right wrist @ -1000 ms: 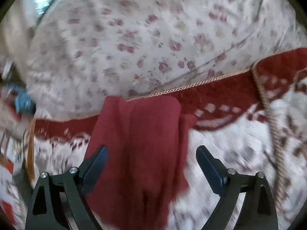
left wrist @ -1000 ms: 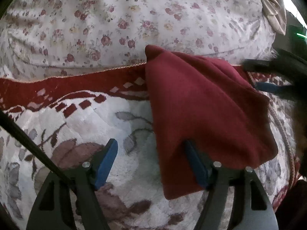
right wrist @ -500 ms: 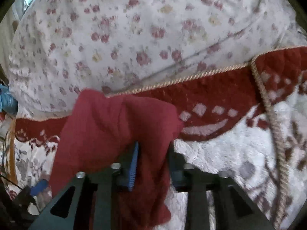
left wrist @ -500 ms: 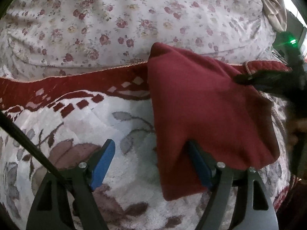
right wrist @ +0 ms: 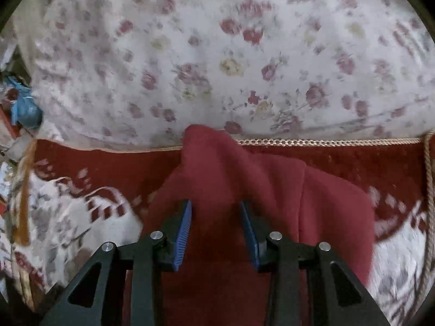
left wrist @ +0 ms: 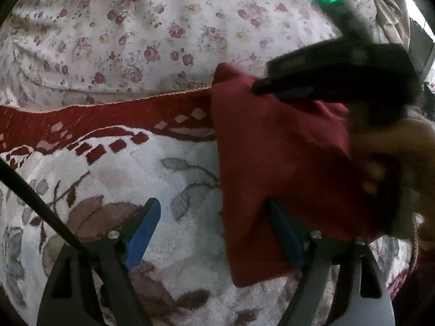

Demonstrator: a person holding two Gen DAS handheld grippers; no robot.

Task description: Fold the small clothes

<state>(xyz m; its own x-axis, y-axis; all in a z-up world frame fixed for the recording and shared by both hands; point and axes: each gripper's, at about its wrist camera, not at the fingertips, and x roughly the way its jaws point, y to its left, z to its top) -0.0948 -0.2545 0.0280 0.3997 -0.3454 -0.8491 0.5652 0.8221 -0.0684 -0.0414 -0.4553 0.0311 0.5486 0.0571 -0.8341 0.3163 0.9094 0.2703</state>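
Note:
A dark red garment (left wrist: 272,163) lies folded on a white and red patterned rug (left wrist: 108,179). My left gripper (left wrist: 214,231) is open; its right finger touches the garment's left edge, its left finger is over bare rug. My right gripper (right wrist: 216,228) is partly closed around a raised fold of the garment (right wrist: 244,190), pads (right wrist: 183,228) apart with cloth between them. In the left wrist view the right gripper (left wrist: 339,78) appears blurred over the garment's far right part, held by a hand (left wrist: 394,163).
A floral white bedsheet (left wrist: 163,27) rises behind the rug; a gold cord trim (right wrist: 326,142) marks the rug's edge. A black cable (left wrist: 35,198) crosses the left. Blue and mixed items (right wrist: 21,108) sit at the far left of the right wrist view.
The right gripper has moved leftwards over the garment and lifted a fold; its jaws opened a little from half a second ago. The left gripper has hardly moved.

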